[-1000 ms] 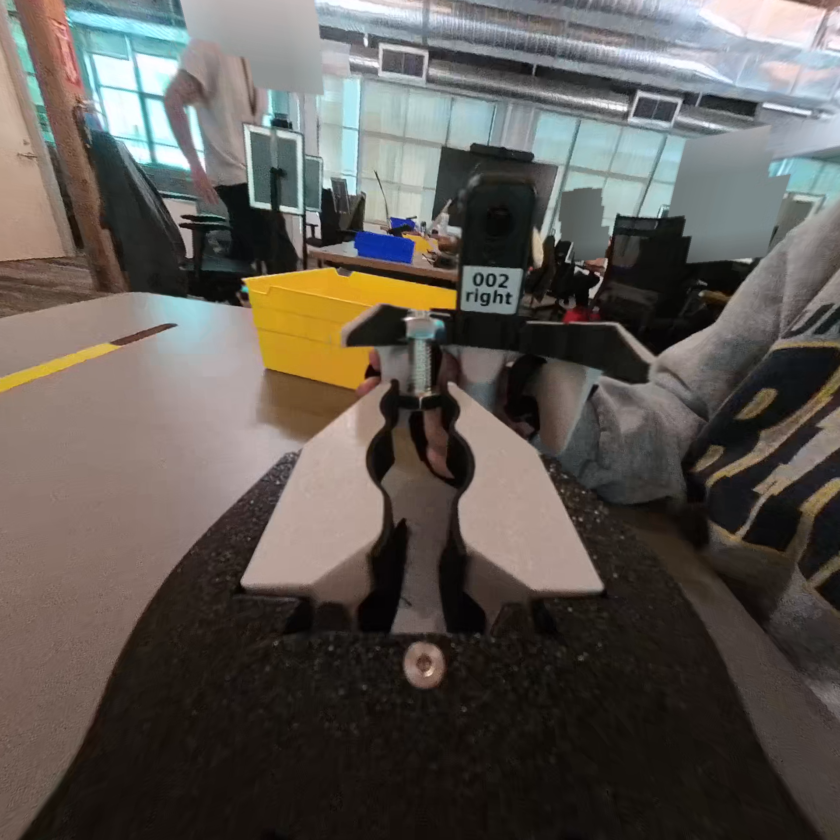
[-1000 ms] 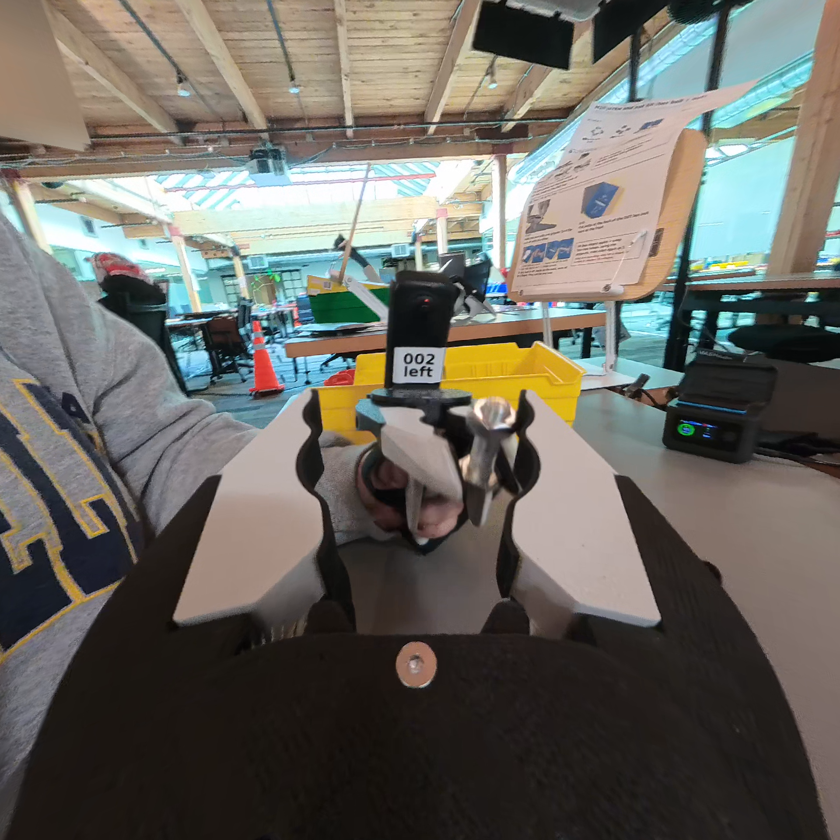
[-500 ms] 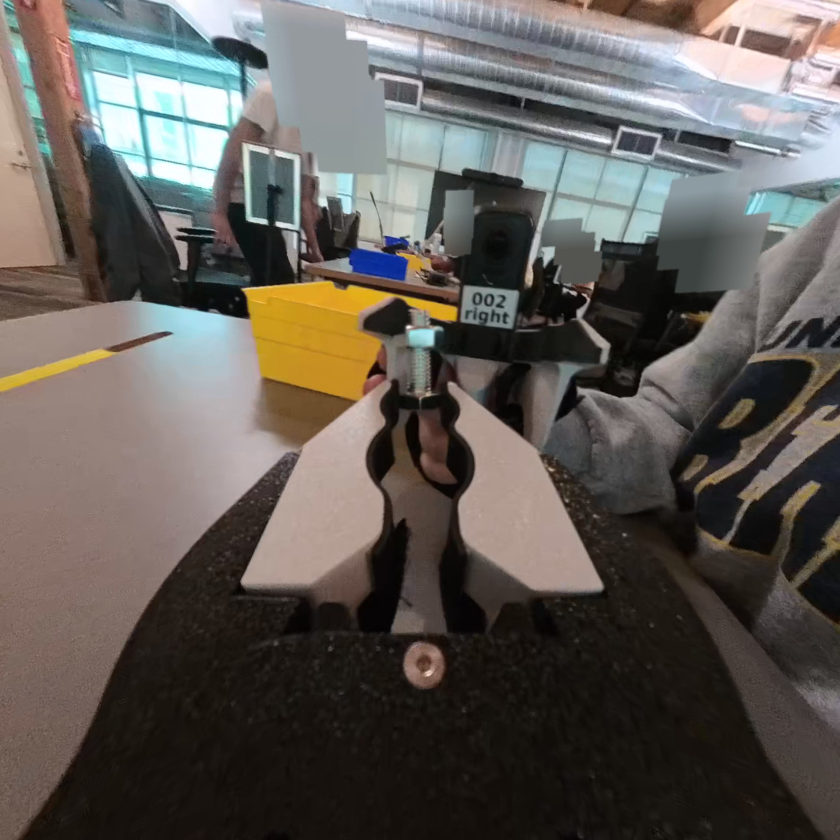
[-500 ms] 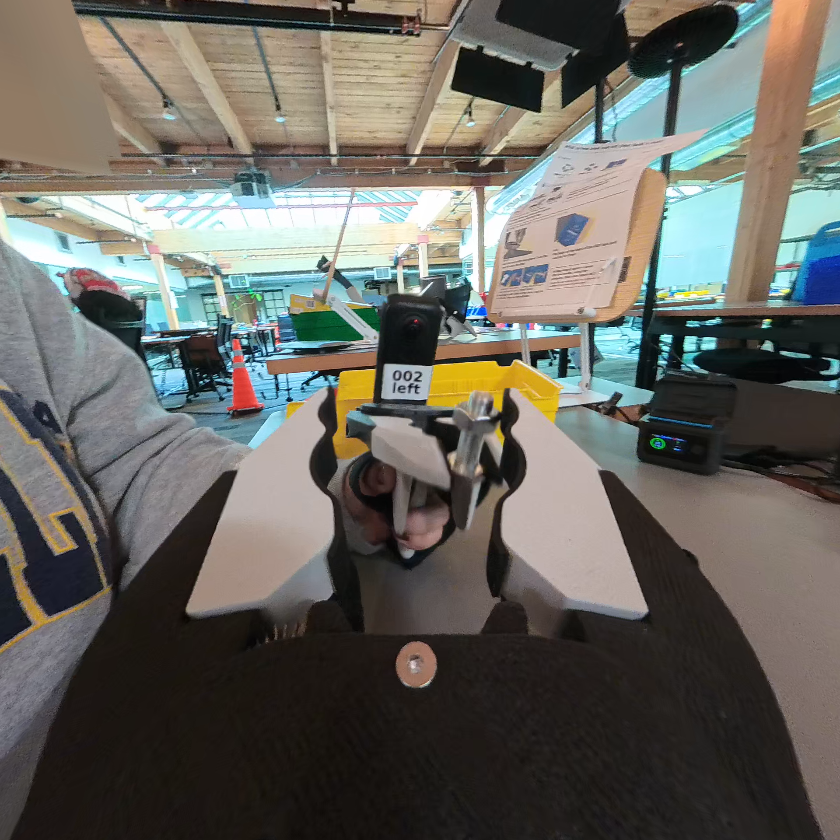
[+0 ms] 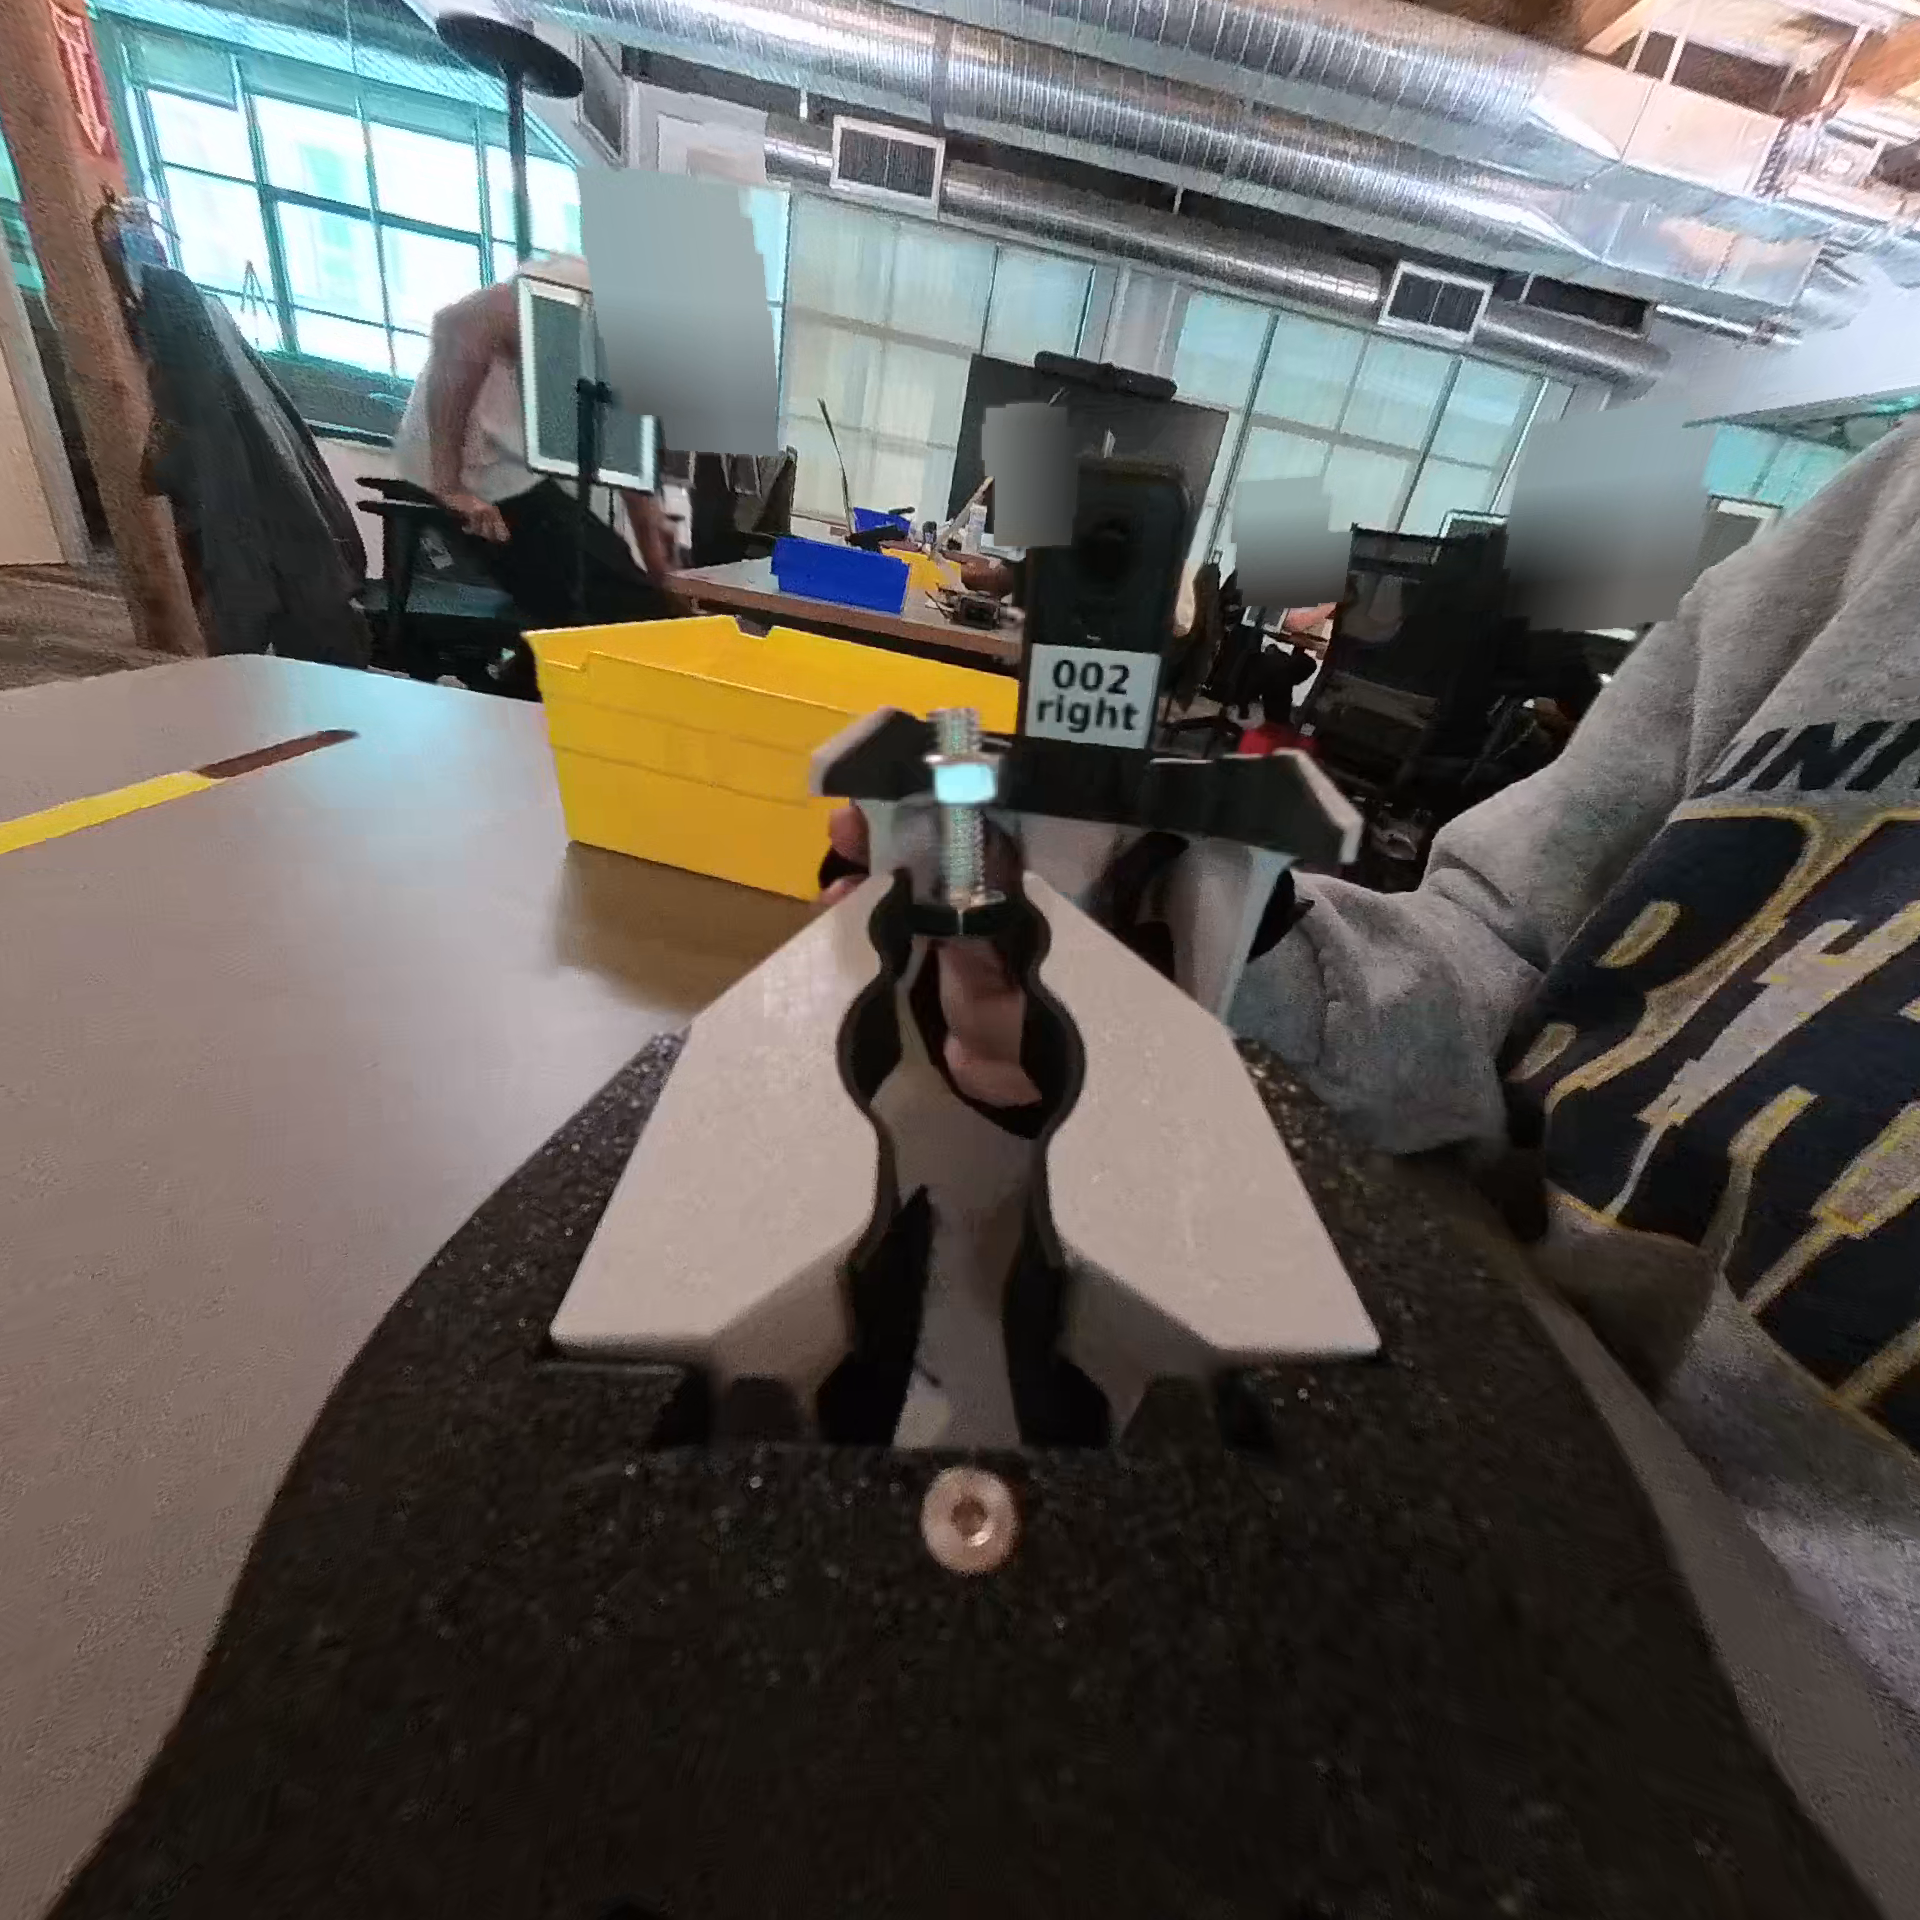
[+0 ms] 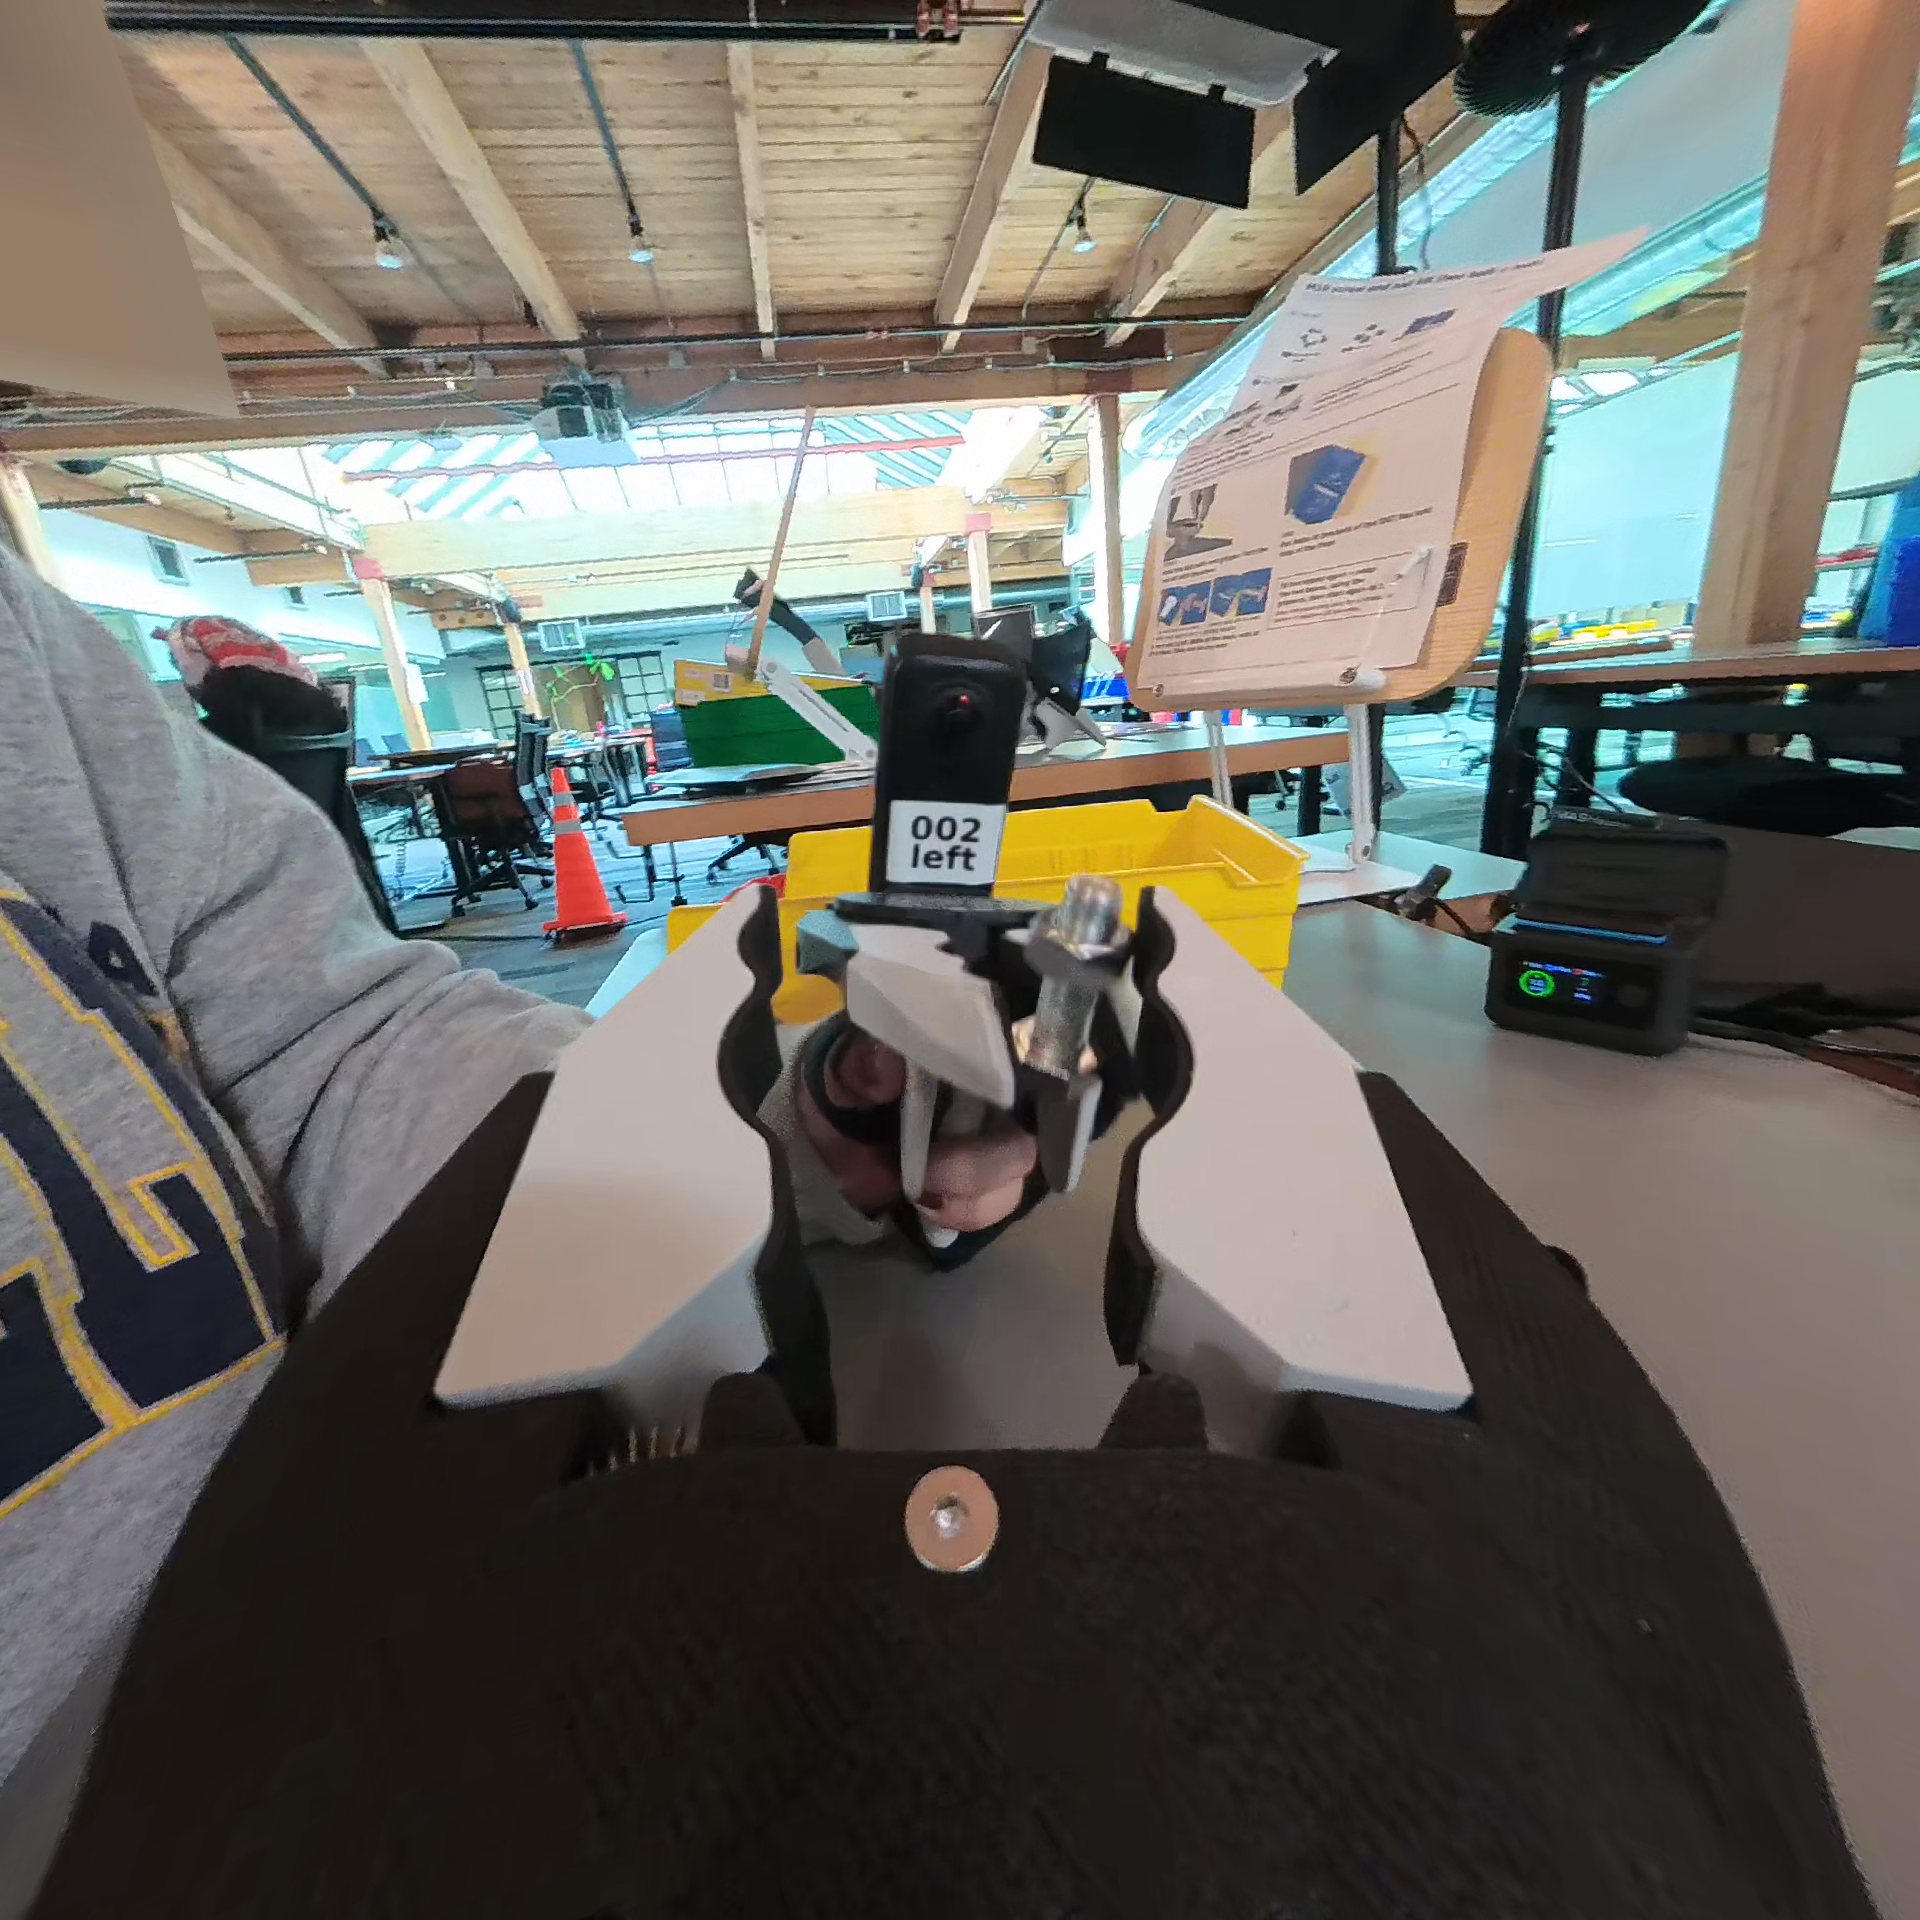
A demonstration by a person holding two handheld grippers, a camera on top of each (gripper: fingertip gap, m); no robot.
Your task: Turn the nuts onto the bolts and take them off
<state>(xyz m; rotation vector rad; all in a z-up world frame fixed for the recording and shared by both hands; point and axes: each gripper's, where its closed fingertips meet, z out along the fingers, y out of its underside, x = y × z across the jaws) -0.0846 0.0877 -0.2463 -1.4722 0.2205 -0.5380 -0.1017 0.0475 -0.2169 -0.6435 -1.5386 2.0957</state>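
Pinching the head end of a bolt [image 5: 958, 831] at their very tips, the two grey fingers of the left gripper [image 5: 961, 920] stand pressed close in the left wrist view, and the threaded shank rises upright from them. A hex nut [image 5: 963, 780] sits high on the shank, with a short stub of thread showing above it. The right gripper [image 5: 1081, 790] faces the camera just behind the bolt, its fingers spread wide to either side; the nut lies beside one of its fingertips [image 5: 868, 753], though whether they touch cannot be told. A yellow bin [image 5: 686, 769] rests on the tabletop [image 5: 260, 1039] toward its far edge, and a strip of yellow tape [image 5: 99, 808] runs along the far left part of the top. A grey sleeve [image 5: 1455, 935] comes in from the right.

In the right wrist view, the right gripper [image 6: 954, 935] is open, its white fingers well apart. Between their tips appears the left gripper [image 6: 977, 1013], closed on the bolt [image 6: 1070, 997], which here leans slightly, with the nut [image 6: 1081, 943] near its upper end. The nut stands just beside the inner face of the nearer white finger [image 6: 1247, 1091]. Behind them the yellow bin [image 6: 1195, 862] sits on the tabletop [image 6: 1662, 1247], and a small black device [image 6: 1600, 956] with a lit screen lies toward the right edge. A document stand [image 6: 1340, 520] rises beyond the bin.
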